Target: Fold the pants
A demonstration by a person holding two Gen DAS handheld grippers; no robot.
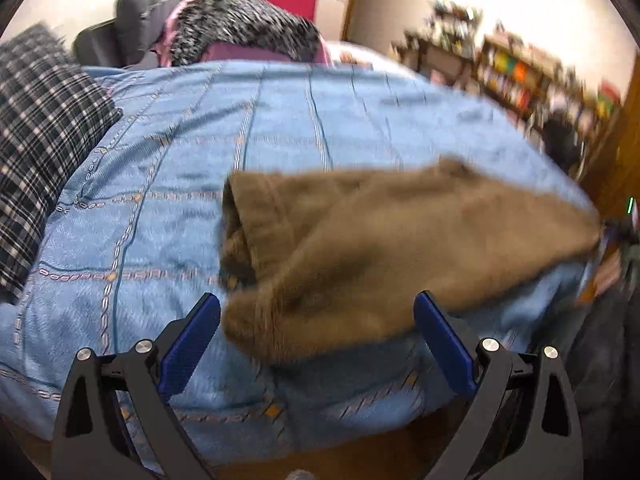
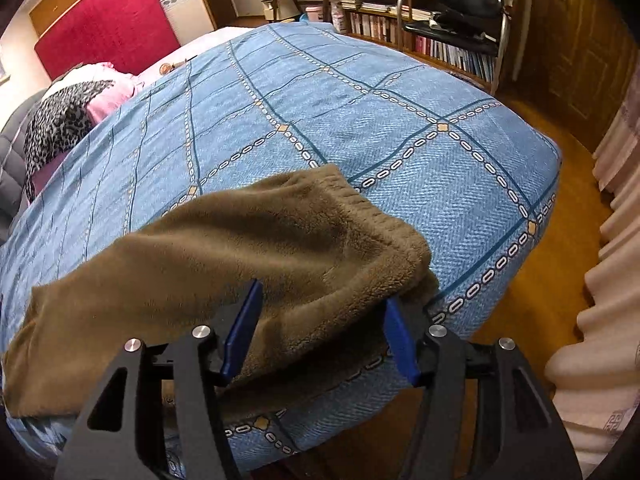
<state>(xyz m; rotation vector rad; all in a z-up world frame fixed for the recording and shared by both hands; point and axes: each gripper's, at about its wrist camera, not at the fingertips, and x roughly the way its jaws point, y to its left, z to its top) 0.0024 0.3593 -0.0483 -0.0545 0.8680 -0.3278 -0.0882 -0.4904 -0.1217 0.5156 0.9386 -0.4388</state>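
Brown fleece pants (image 1: 400,240) lie on the blue patterned bedspread (image 1: 280,120), near its front edge. In the left wrist view the leg cuffs lie at the left, and my left gripper (image 1: 318,316) is open with its jaws either side of the near cuff; the view is blurred. In the right wrist view the pants (image 2: 224,264) show their elastic waistband at the right. My right gripper (image 2: 322,312) is open, its blue pads (image 2: 240,328) wide apart around the waistband end, touching or just above the fabric.
A plaid cloth (image 1: 36,152) lies at the bed's left. Leopard-print and pink items (image 2: 68,116) sit at the head end by a red headboard (image 2: 108,20). Bookshelves (image 2: 420,8) and a black chair (image 2: 460,12) stand beyond the bed. Curtains (image 2: 600,280) hang on the right above the wooden floor.
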